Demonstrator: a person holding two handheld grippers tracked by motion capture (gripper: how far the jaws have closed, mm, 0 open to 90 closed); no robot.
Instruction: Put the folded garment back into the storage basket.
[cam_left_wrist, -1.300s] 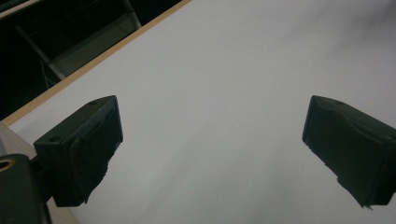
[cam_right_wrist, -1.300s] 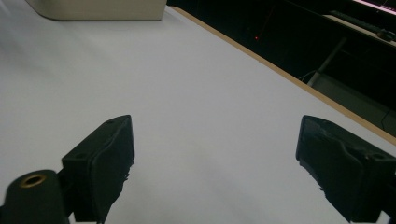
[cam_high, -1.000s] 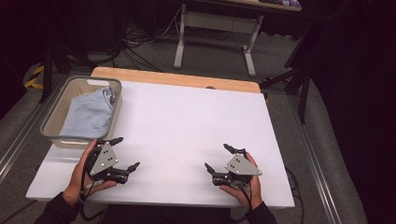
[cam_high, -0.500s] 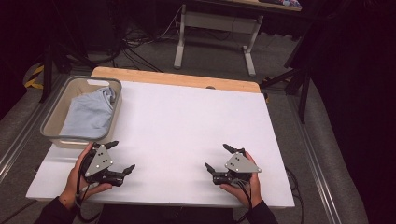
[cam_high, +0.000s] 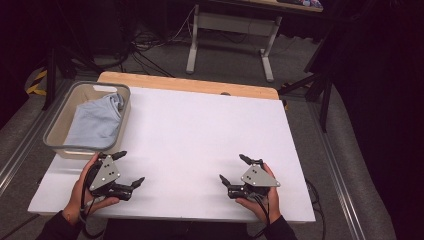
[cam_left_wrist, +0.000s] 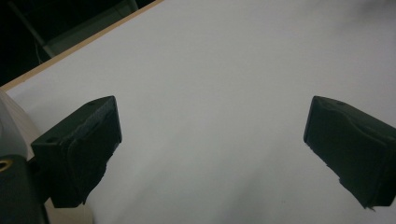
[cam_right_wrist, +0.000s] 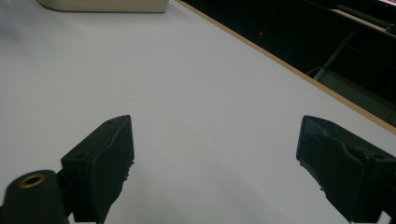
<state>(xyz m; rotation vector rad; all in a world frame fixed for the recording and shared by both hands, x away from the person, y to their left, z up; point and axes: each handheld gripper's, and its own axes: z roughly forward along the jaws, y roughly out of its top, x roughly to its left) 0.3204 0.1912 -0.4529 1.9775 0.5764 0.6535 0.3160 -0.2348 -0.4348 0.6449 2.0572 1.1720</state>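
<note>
High view — basket (cam_high: 59, 145), blue cloth (cam_high: 95, 122) inside

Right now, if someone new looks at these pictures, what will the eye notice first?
Probably the big white table, almost bare, bright against the dark room. Next, the grey bin at its far left corner, with a light blue cloth bundled inside. Then the two grippers near the front edge, left gripper and right gripper, each held in a hand with jaws wide open, holding nothing.
</note>
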